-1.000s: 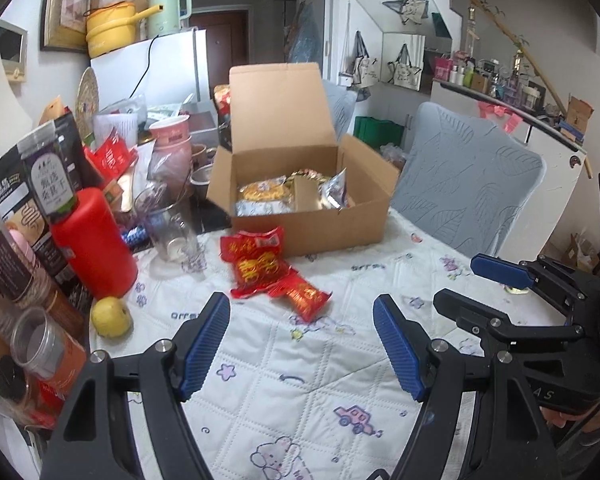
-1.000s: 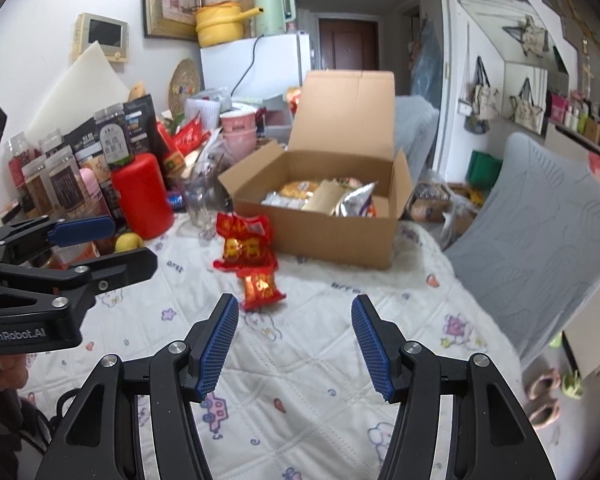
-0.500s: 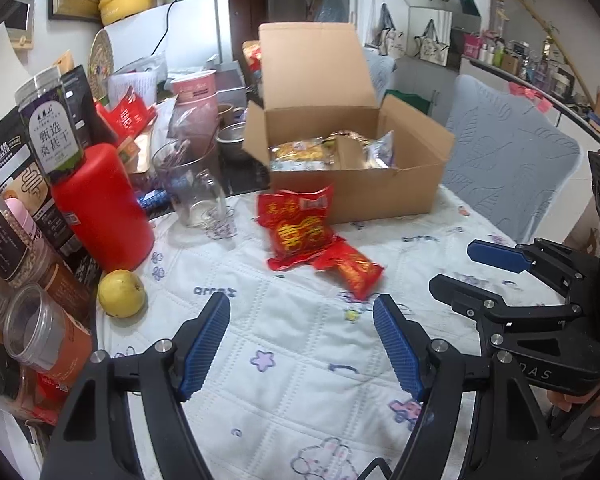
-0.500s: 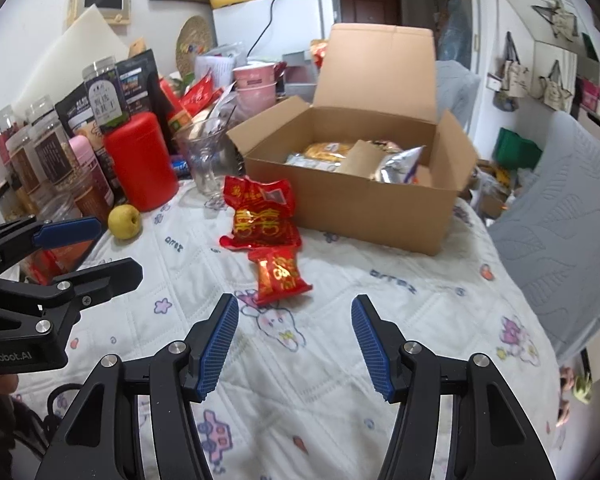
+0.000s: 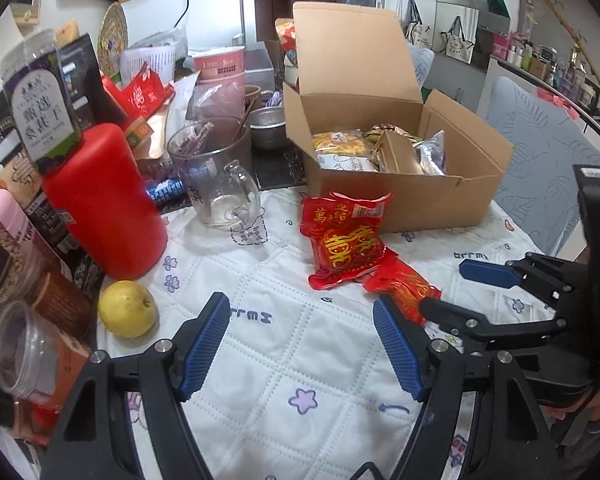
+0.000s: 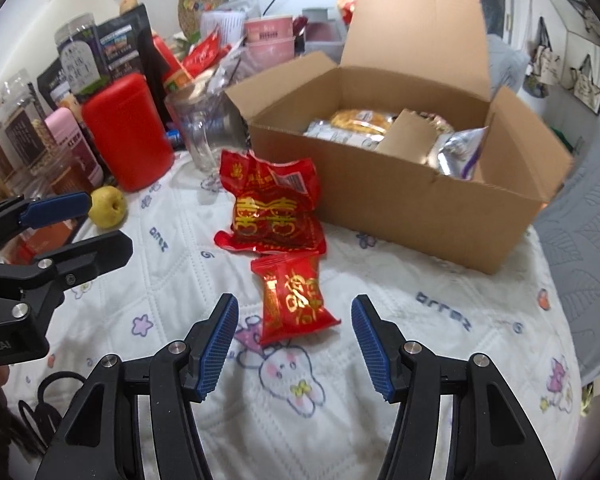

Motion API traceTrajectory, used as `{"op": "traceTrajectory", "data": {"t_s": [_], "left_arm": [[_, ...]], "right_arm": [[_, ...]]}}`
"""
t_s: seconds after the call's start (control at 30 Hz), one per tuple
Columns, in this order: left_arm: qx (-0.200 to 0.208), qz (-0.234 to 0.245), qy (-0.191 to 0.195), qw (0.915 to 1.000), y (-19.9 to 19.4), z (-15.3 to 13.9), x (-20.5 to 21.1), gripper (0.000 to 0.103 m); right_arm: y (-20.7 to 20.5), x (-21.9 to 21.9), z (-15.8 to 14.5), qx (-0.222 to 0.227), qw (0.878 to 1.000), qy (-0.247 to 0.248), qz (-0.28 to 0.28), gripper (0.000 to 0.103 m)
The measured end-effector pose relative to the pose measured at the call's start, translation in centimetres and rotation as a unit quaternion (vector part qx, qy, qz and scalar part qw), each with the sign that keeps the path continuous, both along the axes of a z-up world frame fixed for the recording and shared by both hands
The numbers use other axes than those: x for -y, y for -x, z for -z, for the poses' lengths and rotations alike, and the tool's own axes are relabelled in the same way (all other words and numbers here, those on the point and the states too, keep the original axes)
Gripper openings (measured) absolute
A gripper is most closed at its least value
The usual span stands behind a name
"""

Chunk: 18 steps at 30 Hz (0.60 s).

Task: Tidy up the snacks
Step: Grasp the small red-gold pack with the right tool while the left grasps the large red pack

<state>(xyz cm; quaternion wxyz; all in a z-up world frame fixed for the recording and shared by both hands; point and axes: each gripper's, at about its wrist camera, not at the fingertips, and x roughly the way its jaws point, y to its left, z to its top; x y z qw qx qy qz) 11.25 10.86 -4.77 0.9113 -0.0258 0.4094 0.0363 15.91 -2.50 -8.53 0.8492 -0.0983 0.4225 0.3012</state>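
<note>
Right wrist: hand-held gripper (image 6: 294, 344) open-jawed before small red packet (image 6: 294, 298).

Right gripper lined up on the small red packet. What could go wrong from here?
1. The small red packet touches or overlaps the large red packet; a grab may drag both.
2. The right gripper is open above a flat, crinkly packet; the pads may slip.
3. The left gripper hovers close by, so the two could collide.

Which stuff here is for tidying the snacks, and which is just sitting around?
For the job: big red snack packet, small red snack packet, cardboard box, right gripper, left gripper.

Just lying about: yellow fruit, glass mug, red canister.
</note>
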Motion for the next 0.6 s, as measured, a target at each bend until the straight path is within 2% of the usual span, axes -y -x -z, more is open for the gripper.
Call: {"op": "traceTrajectory", "data": {"t_s": [0.23, 0.43, 0.5, 0.6], "left_arm": [[-0.010, 0.004, 0.021, 0.9997, -2.0, 1.1, -0.7, 0.074], [-0.017, 0.015, 0.025, 0.9994, -3.7, 1.7, -0.2, 0.074], [-0.017, 0.017, 0.022, 0.9995, -4.3, 1.9, 0.0, 0.074], [-0.020, 0.025, 0.032, 0.9990, -5.1, 2.2, 0.3, 0.074]], "right_arm": [[-2.4, -1.3, 2.2, -0.037, 0.999, 0.013, -0.007, 0.059], [-3.2, -1.7, 3.3, -0.040, 0.999, 0.016, -0.013, 0.059], [-3.4, -1.7, 3.6, -0.043, 0.999, 0.016, -0.014, 0.043], [-3.4, -1.2, 3.6, -0.039, 0.999, 0.014, -0.014, 0.035]]}}
